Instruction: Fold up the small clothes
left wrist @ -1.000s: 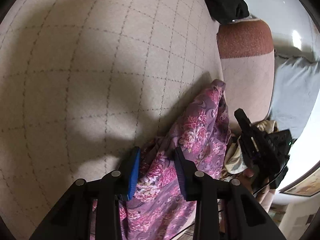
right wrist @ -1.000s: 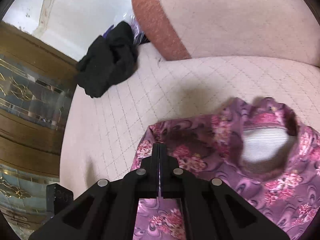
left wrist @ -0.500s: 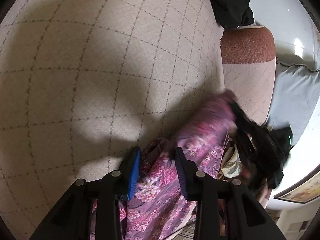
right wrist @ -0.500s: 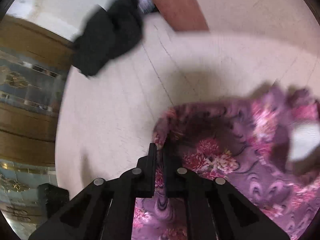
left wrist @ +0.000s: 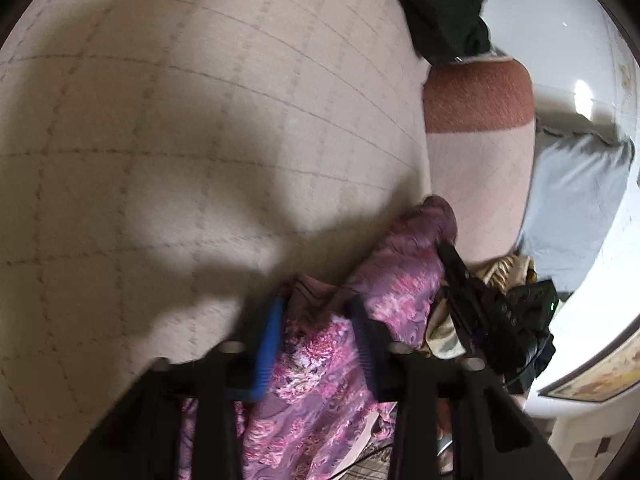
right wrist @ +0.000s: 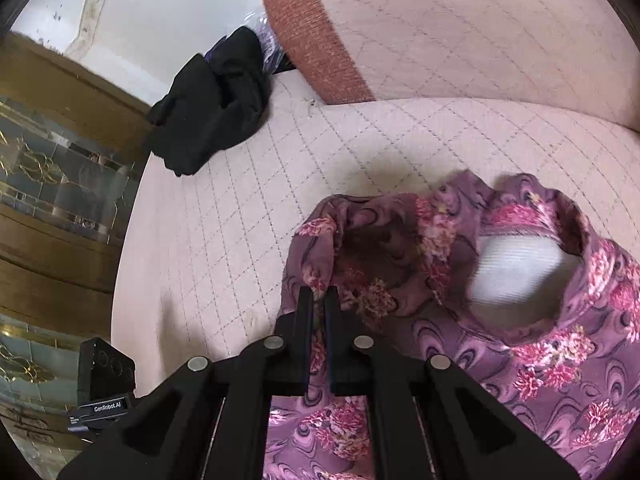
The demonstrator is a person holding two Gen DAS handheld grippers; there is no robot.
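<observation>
A small purple garment with pink flowers point(right wrist: 500, 320) lies crumpled on the cream quilted sofa seat point(right wrist: 360, 140), its neck opening showing a white lining. My right gripper point(right wrist: 319, 300) is shut on a fold of the garment at its left edge. In the left wrist view the same garment point(left wrist: 320, 360) passes between the blue pads of my left gripper point(left wrist: 316, 316), whose jaws stand apart around the cloth. The right gripper point(left wrist: 480, 304) shows there at the garment's right side.
A black garment point(right wrist: 216, 104) lies bunched at the far end of the seat, also in the left wrist view point(left wrist: 440, 0). A cushion with a rust-red band point(right wrist: 320, 40) rises behind the seat. A wooden glass-fronted cabinet point(right wrist: 60, 160) stands left. A grey pillow point(left wrist: 572, 200) lies right.
The right gripper lifted and shifted with the garment's edge, then settled; the cloth bunched up more near the cushion. The left gripper stayed open around the fabric.
</observation>
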